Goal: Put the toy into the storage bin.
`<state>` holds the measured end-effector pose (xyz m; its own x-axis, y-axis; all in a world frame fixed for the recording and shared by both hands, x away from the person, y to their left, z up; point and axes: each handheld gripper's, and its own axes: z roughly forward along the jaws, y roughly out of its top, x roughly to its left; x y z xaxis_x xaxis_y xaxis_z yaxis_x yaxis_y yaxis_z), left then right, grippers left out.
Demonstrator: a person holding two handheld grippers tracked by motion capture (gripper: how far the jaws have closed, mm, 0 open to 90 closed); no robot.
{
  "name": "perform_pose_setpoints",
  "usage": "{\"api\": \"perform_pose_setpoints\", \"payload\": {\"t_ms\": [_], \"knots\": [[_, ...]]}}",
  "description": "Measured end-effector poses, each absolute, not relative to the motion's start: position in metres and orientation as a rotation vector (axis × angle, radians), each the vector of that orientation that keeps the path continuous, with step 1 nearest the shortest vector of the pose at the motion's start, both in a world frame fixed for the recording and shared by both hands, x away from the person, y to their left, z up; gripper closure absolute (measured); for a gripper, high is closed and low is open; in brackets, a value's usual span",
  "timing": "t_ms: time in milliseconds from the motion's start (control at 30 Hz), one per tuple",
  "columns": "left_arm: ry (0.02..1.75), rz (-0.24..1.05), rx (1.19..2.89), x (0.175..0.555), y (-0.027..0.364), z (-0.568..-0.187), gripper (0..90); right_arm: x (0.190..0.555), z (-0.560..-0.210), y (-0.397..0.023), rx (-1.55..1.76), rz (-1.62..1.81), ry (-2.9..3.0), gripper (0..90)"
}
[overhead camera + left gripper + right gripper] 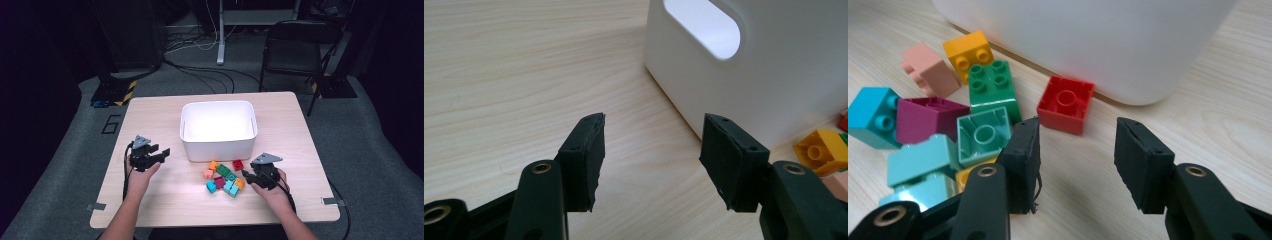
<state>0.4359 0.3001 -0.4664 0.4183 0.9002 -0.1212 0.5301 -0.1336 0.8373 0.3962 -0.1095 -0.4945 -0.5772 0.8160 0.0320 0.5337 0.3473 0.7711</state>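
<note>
A white bin (218,129) stands mid-table, and nothing shows inside it. Several toy bricks lie in a loose pile (223,179) in front of it. In the right gripper view I see a red brick (1066,104) upside down, a green one (993,88), a yellow one (968,52), a pink one (930,69), a magenta one (928,117) and teal ones (923,164). My right gripper (1077,157) (248,176) is open, low at the pile's right edge, the red brick just ahead. My left gripper (651,159) (159,154) is open and holds nothing, left of the bin (764,75).
Bare wooden tabletop (150,110) surrounds the bin on the left, right and back. A black folding chair (297,47) stands beyond the far right corner. Cables (200,45) run across the grey floor behind the table.
</note>
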Motion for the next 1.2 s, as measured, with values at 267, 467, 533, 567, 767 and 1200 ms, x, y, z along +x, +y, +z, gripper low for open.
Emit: {"api": "perform_pose_setpoints", "payload": {"t_ms": [267,467,533,567,767,1200], "knots": [[1.244,0.535,1.805,0.431,0.306,-0.469,43.0,0.408,-0.5,-0.092,1.21,1.079,2.258,51.6],[1.247,0.56,1.805,0.426,0.309,-0.468,43.0,0.413,-0.503,-0.08,1.198,1.061,2.246,48.4],[1.255,0.567,1.796,0.425,0.311,-0.467,43.0,0.413,-0.504,-0.077,1.184,1.038,2.25,48.4],[1.256,0.57,1.794,0.424,0.311,-0.467,43.0,0.414,-0.504,-0.076,1.178,1.023,2.248,48.4],[1.261,0.572,1.789,0.425,0.313,-0.468,43.1,0.42,-0.507,-0.078,1.221,1.009,2.244,47.8],[1.272,0.577,1.777,0.425,0.317,-0.469,43.2,0.425,-0.512,-0.079,1.243,0.995,2.247,52.7]]}}
